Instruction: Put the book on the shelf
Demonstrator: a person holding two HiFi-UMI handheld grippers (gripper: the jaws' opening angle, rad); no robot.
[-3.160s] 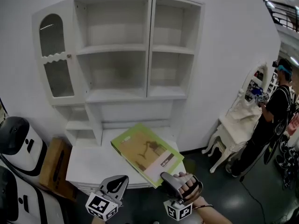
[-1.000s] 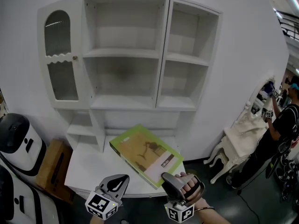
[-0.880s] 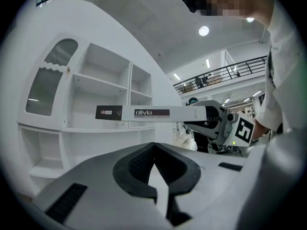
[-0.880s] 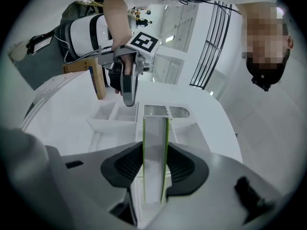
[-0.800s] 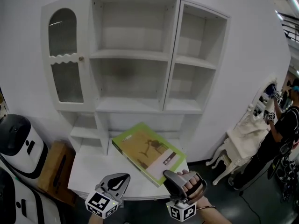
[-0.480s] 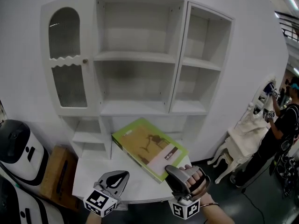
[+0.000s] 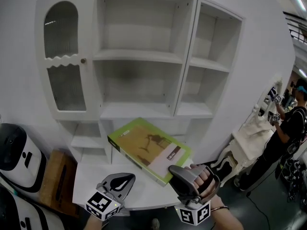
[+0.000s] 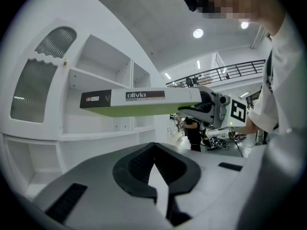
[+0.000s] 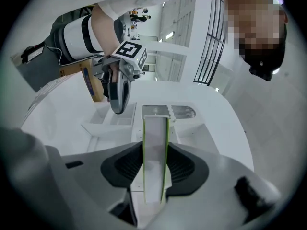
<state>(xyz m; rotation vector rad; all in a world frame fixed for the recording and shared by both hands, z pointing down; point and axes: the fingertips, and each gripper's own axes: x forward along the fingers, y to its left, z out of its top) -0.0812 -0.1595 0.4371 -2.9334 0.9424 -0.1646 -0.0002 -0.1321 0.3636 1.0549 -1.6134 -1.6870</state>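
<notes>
The right gripper [image 9: 154, 170] has its jaws set wide and closed on the one book [image 7: 144, 147]. Its ribbed pads [image 9: 125, 166] press on the two green covers, and the white page block stands edge-on between them. The grip is at the book's near right short end, and a hand [image 7: 205, 180] is wrapped round the gripper's body.

From that end the book's long axis runs away to the far left, toward the shelf unit [image 7: 184, 61]. It lies nearly flat with the front cover up. The printed spine is the long edge on the near left side, and in the left gripper view it reads as a level bar. The book is held off the worktop [image 7: 93, 178], above its right half, and its far end reaches toward the worktop's back edge under the lowest open shelf.

The left gripper [image 8: 154, 163] is lower and to the left of the book, near the worktop's front edge. Its jaw tips meet and nothing is between them. It touches neither the book nor the other gripper.

There are two grippers, one book and one white shelf unit. The unit has a wide and a narrow column of open shelves, all bare, and one glazed door [image 7: 62, 61] with an arched top at the left.

A person in dark clothes [image 7: 288, 123] stands well apart at the right edge of the head view.
</notes>
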